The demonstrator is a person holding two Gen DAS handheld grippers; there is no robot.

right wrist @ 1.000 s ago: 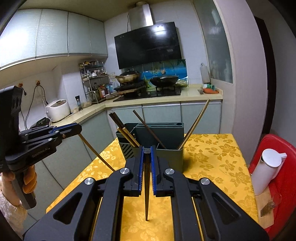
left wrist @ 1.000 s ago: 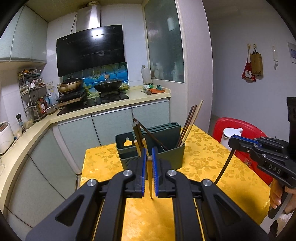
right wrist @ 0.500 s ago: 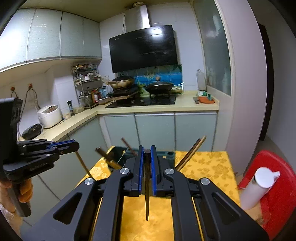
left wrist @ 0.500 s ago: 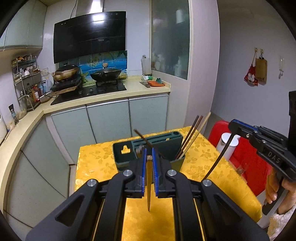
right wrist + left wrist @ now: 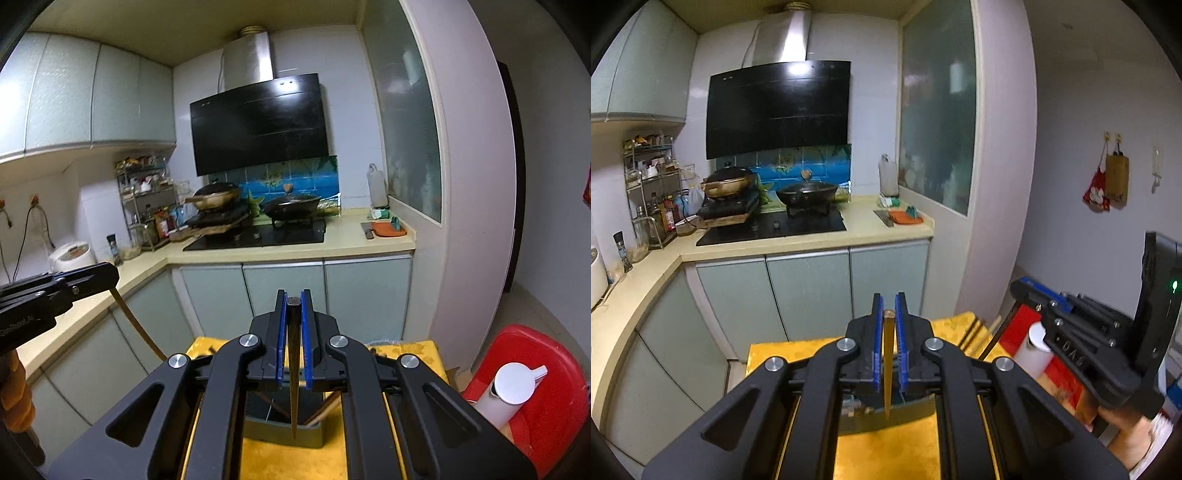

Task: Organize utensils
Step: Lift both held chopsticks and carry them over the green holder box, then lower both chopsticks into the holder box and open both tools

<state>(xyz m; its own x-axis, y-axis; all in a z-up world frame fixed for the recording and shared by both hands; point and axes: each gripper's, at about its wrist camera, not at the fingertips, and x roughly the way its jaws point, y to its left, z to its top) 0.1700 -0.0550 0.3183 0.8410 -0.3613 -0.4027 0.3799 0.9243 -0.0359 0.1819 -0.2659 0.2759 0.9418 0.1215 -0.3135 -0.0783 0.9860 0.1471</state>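
My left gripper (image 5: 888, 306) is shut on a light wooden chopstick (image 5: 887, 369) that hangs tip down. My right gripper (image 5: 293, 301) is shut on a dark chopstick (image 5: 293, 376), also tip down. Both are held high above the dark green utensil holder (image 5: 284, 424), whose top shows low between the arms with a few chopsticks leaning in it. The holder stands on the yellow tablecloth (image 5: 288, 458). In the left wrist view the holder (image 5: 886, 419) is mostly hidden by the gripper. The right gripper also shows in the left wrist view (image 5: 1027, 290), and the left gripper in the right wrist view (image 5: 109, 273).
A white kettle (image 5: 509, 391) stands on a red chair (image 5: 535, 369) right of the table. Kitchen cabinets (image 5: 812, 295) and a counter with stove and pans (image 5: 805, 192) lie beyond the table's far edge. A wall (image 5: 1071, 184) is at the right.
Both grippers have risen and tilted up with their chopsticks. The holder and table have dropped low in both views, and the kitchen fills more of each frame.
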